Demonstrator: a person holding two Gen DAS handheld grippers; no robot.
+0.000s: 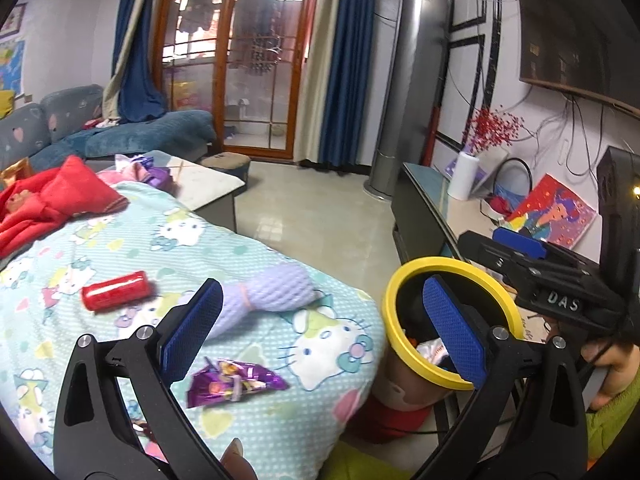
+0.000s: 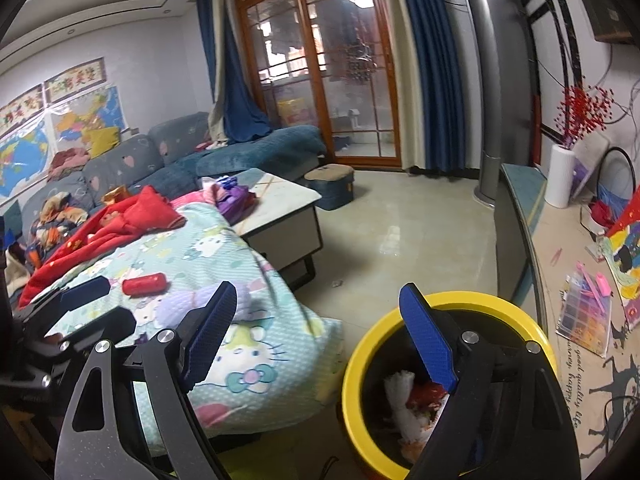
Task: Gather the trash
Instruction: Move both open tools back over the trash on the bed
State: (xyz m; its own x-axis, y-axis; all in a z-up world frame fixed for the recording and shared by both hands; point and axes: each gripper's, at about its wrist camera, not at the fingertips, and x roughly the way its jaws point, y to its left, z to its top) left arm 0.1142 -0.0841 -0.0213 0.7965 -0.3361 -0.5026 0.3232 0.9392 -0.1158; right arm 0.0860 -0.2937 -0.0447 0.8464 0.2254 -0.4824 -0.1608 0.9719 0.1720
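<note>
Left gripper: I see its jaws spread wide with nothing between the blue pads; it hangs over the near edge of the blanket.
Right gripper: also wide open and empty; its right pad sits in front of the bin's rim in my view, the left pad over the blanket.
Purple wrapper: a crinkled, shiny foil packet with printed colours, lying flat on the blanket just below the left gripper's left pad; its long axis runs roughly left to right in the left wrist view, the pointed end toward the bin.
Red cylinder: a glossy red roll on its side, long axis nearly level across the frame, well left of the wrapper.
Lilac bundle: ribbed, pale purple, tied at a waist, lying between the red cylinder and the blanket's edge; I think it is cloth, but the view is too soft to be sure.
Bin: dark inside with a yellow rim, standing on the floor just beside the blanket's corner; white and red scraps lie inside.
Blanket: mint, cartoon-cat print, draped over the surface.
Around: red garment at the blanket's far end, coffee table beyond it, low cabinet to the right of the bin.
</note>
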